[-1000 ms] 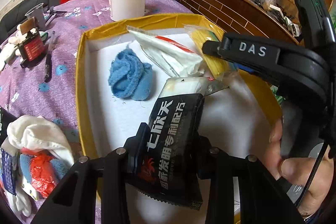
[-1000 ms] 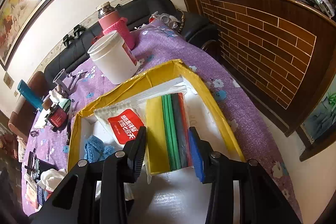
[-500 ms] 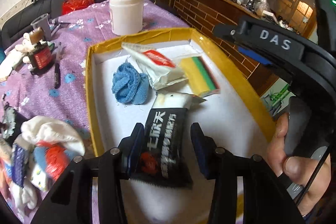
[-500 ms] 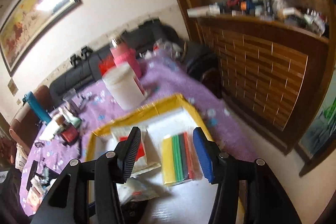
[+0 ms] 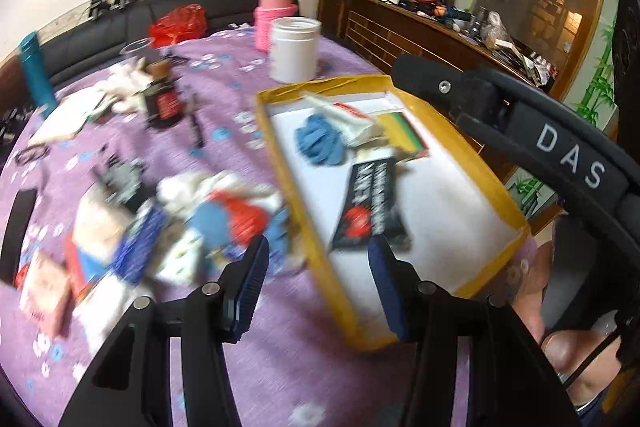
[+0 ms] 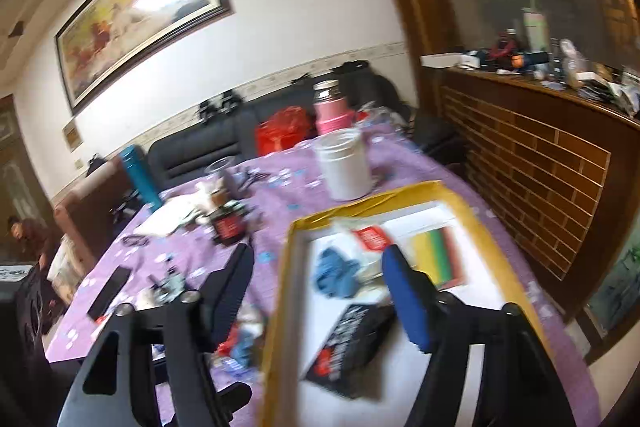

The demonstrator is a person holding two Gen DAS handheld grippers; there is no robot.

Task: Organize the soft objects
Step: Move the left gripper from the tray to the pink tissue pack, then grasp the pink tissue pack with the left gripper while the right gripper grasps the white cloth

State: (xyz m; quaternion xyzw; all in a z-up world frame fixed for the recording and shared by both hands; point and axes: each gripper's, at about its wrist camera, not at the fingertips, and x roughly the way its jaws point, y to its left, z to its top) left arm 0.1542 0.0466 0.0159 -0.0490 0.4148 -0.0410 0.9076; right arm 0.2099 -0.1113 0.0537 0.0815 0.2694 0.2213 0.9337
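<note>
A yellow-rimmed box [image 5: 280, 163] with a white floor holds a blue cloth [image 5: 320, 143], a white pouch with a red label [image 5: 344, 115], a yellow-green-red pack [image 5: 404, 133] and a black packet [image 5: 370, 205]. My left gripper [image 5: 320, 247] hovers over the box's near left rim. Its jaws are opening with nothing between them. Left of the box lies a blurred pile of soft things [image 5: 216, 211]. My right gripper [image 6: 320, 259] hangs above the box [image 6: 280, 307], its jaws opening and empty. Below it are the black packet [image 6: 348, 339] and the blue cloth [image 6: 334, 275].
On the purple tablecloth stand a white jar [image 5: 294, 53], a pink flask [image 5: 276, 11], a teal bottle [image 5: 36, 71] and a dark bottle with a red label [image 5: 164, 103]. A black phone [image 6: 110, 291] lies at the left. A wooden counter [image 6: 540, 155] borders the right.
The left gripper let go of the black packet, which now lies in the box. The right gripper released the coloured pack. Both pulled back and up, jaws wider.
</note>
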